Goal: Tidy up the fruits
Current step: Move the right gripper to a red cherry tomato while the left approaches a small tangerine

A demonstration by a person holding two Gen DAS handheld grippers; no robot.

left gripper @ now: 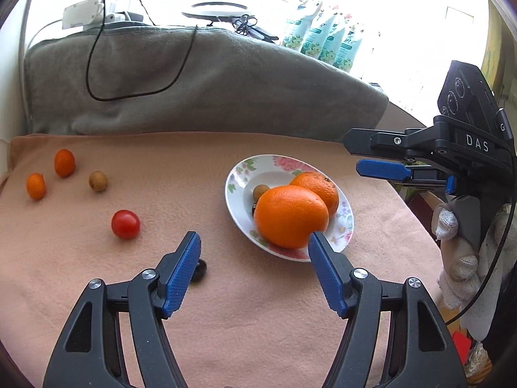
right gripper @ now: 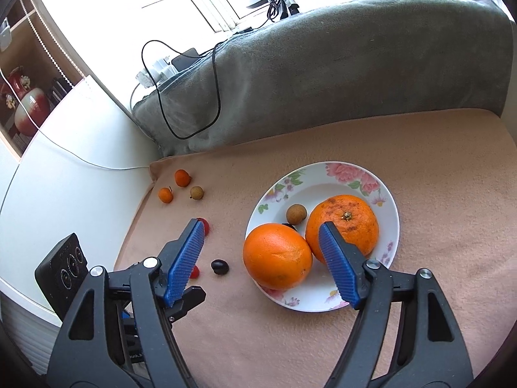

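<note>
Left hand-held gripper (left gripper: 253, 237) and right hand-held gripper (right gripper: 261, 226) — both spread wide, empty, above plate (right gripper: 392, 213).

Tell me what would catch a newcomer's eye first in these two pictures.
The two big round oranges stand out first, sitting touching each other on the white floral-rimmed plate at the middle of the peach-coloured cloth. Next comes the shiny red cherry tomato, alone on the cloth left of the plate. Both the left gripper and the right gripper hover open and empty.

A dark fruit (left gripper: 201, 270) (grape, perhaps) sits half hidden behind the left gripper (left gripper: 253, 239).
</note>
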